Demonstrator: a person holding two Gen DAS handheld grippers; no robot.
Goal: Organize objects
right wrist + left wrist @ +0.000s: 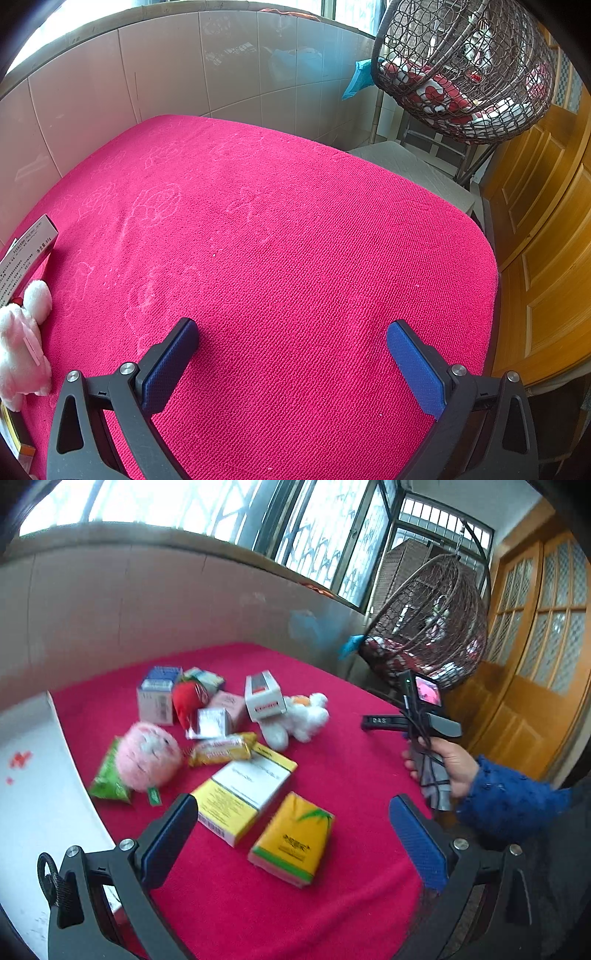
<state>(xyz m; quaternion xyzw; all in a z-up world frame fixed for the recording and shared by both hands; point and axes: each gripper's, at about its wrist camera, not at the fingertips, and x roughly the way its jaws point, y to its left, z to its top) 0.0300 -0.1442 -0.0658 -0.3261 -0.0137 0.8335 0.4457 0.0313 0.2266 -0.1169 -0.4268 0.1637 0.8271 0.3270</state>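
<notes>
Both claws wide and empty: left claw (pixel 293 834) over yellow tissue pack (pixel 291 840) on the red counter (pixel 351 775), right claw (pixel 291 354) over bare cloth. I judge pack light, squashy; I'd pinch its long sides

Magenta tablecloth (pixel 295 240), yellow tissue pack (pixel 293 840), pink plush (pixel 147 757)

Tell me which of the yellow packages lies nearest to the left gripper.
The yellow tissue pack with the green bamboo print, lying between the fingers' line; the yellow-and-white box and the snack bar lie farther.
</notes>
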